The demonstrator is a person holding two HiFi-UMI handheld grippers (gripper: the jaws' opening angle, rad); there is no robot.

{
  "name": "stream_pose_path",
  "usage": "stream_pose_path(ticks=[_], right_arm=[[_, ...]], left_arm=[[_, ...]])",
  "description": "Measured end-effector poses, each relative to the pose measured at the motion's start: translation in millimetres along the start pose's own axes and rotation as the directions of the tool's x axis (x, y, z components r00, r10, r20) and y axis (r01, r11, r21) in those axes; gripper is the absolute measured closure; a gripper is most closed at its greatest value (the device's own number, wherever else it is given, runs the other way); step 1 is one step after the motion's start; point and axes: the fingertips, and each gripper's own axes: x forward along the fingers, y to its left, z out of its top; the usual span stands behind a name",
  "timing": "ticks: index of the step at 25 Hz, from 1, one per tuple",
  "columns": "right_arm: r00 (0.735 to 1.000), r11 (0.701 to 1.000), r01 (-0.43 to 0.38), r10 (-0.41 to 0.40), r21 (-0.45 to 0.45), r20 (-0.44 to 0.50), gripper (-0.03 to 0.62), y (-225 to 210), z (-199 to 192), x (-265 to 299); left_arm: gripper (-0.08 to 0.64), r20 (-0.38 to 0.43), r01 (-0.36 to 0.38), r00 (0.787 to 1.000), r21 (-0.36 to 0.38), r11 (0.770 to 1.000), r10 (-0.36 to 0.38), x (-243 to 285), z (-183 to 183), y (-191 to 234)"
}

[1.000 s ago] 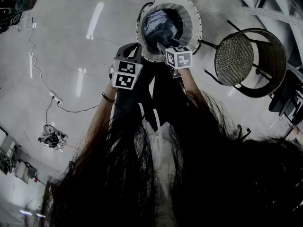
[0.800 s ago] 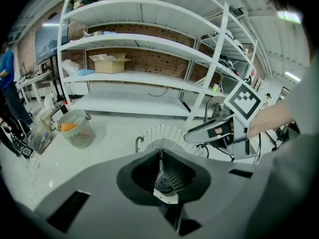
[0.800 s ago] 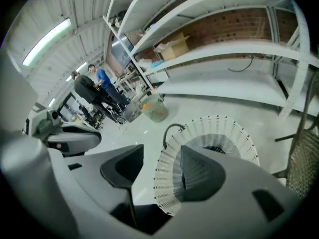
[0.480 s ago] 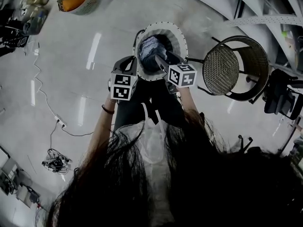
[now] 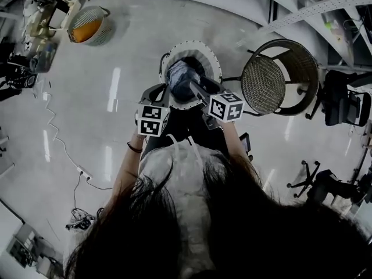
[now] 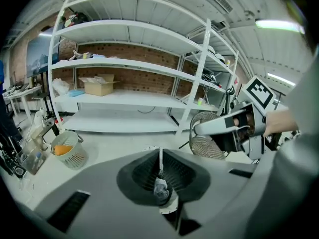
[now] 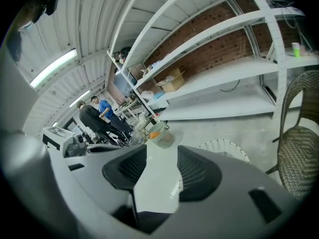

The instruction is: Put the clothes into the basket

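While the right tool (image 7: pixel 162 156) closes empty, clothes (image 5: pixel 180 77) below, in basket (image 5: pixel 215 68).

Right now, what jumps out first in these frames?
The white basket at the centre of the head view, with blue-grey clothes bundled inside it. Just to its right stands a round wicker chair. Far off at the upper left sits a second basket holding something orange.

Clothes (image 5: pixel 181 79) lie in the basket (image 5: pixel 210 60); a wicker chair (image 5: pixel 273 80) stands just right, a second basket (image 5: pixel 102 32) well apart left.
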Motion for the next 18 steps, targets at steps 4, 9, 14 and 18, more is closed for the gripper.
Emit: stream_pose_path(ticks=[4, 9, 14, 18], right_arm=[[0.998, 0.998, 0.006, -0.01, 0.06, 0.067, 0.419, 8, 6, -21], [0.999, 1.0, 0.016, -0.017, 0.027, 0.042, 0.453, 8, -2, -42], [0.998, 1.0, 0.014, -0.015, 0.019, 0.053, 0.469, 6, -6, -64], [0.998, 1.0, 0.017, -0.017, -0.007, 0.067, 0.477, 4, -12, -88]], left_arm=[[0.531, -0.008, 0.033, 0.999, 0.034, 0.999, -0.033, -2, 2, -7], [0.531, 0.002, 0.04, 0.999, 0.062, 0.997, -0.04, 2, 14, -19], [0.531, 0.015, 0.032, 0.999, 0.055, 0.998, -0.033, -1, 19, -33], [0.531, 0.031, 0.036, 0.999, 0.069, 0.997, -0.038, -3, 21, -57]])
